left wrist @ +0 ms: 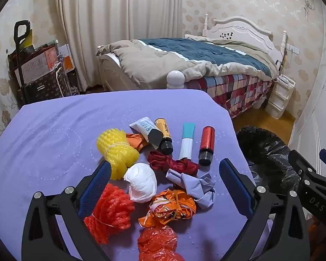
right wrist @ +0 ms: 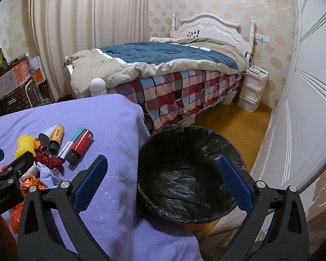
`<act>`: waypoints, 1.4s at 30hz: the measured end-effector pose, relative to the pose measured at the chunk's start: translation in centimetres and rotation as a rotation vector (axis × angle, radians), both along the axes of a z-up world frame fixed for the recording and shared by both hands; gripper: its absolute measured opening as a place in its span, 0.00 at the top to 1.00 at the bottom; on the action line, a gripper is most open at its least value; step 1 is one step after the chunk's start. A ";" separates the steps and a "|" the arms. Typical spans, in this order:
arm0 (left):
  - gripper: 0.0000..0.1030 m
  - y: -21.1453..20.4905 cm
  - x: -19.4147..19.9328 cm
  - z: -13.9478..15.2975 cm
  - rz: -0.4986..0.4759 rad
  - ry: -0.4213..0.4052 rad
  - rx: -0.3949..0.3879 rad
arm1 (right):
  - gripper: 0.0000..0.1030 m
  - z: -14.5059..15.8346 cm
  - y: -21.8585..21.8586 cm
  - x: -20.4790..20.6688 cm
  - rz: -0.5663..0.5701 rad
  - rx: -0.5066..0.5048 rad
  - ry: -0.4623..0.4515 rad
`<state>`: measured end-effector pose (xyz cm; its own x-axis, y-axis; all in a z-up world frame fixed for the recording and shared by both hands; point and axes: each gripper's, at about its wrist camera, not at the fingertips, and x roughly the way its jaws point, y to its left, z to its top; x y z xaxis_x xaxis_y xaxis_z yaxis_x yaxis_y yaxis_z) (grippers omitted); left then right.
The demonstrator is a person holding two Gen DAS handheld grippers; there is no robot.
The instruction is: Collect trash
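1. The left wrist view shows the whole trash pile (left wrist: 154,174) on the purple surface (left wrist: 54,134), under the left gripper (left wrist: 169,184), jaws wide apart, empty.
2. The right wrist view shows inside the black-lined bin (right wrist: 184,152) beside the surface; the right gripper (right wrist: 163,182) gapes, holding nothing.
3. The left gripper hides much of the pile there.

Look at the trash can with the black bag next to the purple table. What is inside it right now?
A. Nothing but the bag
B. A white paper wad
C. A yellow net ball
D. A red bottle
A: the right wrist view looks down into the trash can and shows only bare, crinkled black liner, nothing lying in it.
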<state>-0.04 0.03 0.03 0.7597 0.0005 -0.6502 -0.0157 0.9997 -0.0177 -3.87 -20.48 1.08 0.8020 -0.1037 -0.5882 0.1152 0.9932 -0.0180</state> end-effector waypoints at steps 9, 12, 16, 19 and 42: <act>0.06 -0.2 -0.1 -0.2 -0.008 0.006 0.004 | 0.03 -0.2 -0.2 0.2 0.002 0.012 0.010; 0.06 0.1 0.0 0.2 0.002 0.007 0.007 | 0.03 -0.2 -0.3 0.2 0.002 0.011 0.011; 0.06 0.2 0.0 0.2 0.006 0.006 0.008 | 0.03 -0.2 -0.4 0.2 0.002 0.017 0.011; 0.06 0.3 0.0 0.2 0.011 0.007 0.002 | 0.03 -0.2 -0.4 0.2 0.002 0.017 0.012; 0.06 0.9 -0.6 0.5 0.023 0.006 -0.004 | 0.03 0.0 0.0 0.0 0.002 0.016 0.012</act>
<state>-0.66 0.91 0.52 0.7557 0.0151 -0.6548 -0.0388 0.9990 -0.0218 -3.90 -20.50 1.04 0.7949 -0.0931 -0.5996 0.1135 0.9935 -0.0038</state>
